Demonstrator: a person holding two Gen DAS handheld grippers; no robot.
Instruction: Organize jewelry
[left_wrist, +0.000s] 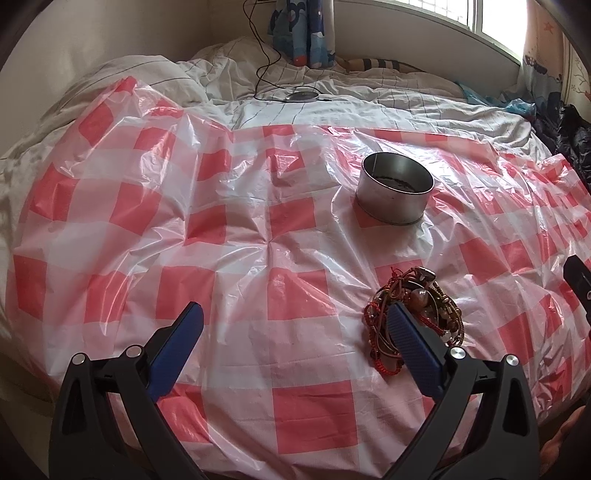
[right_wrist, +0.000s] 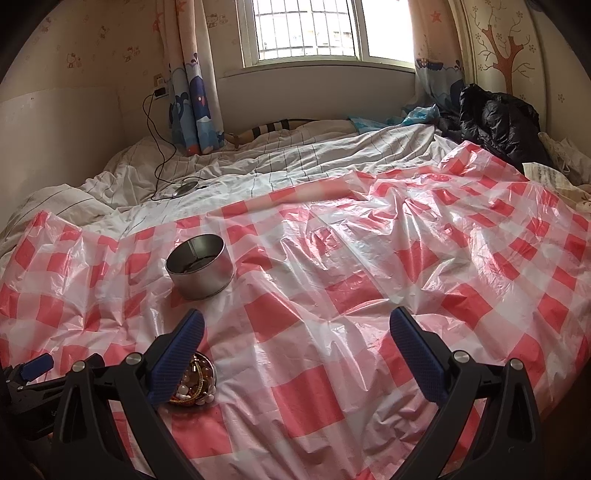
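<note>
The left gripper (left_wrist: 295, 317) is wide open and holds nothing. The right gripper (right_wrist: 297, 325) is wide open and empty too. The pile of jewelry (left_wrist: 415, 317) sits on the checked plastic sheet (left_wrist: 236, 229), at about 4 o'clock in the left view, right by one blue finger (left_wrist: 412, 345). The metal tin (left_wrist: 395, 192) stands near it at 1 o'clock. I think the strings are all tangled, so a grab could lift the whole clump. The sheet looks slippery and the bed soft, so the tin could tip.

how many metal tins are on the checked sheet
1: the round open metal tin stands upright on the checked sheet, beyond the jewelry pile. No other shows.
</note>
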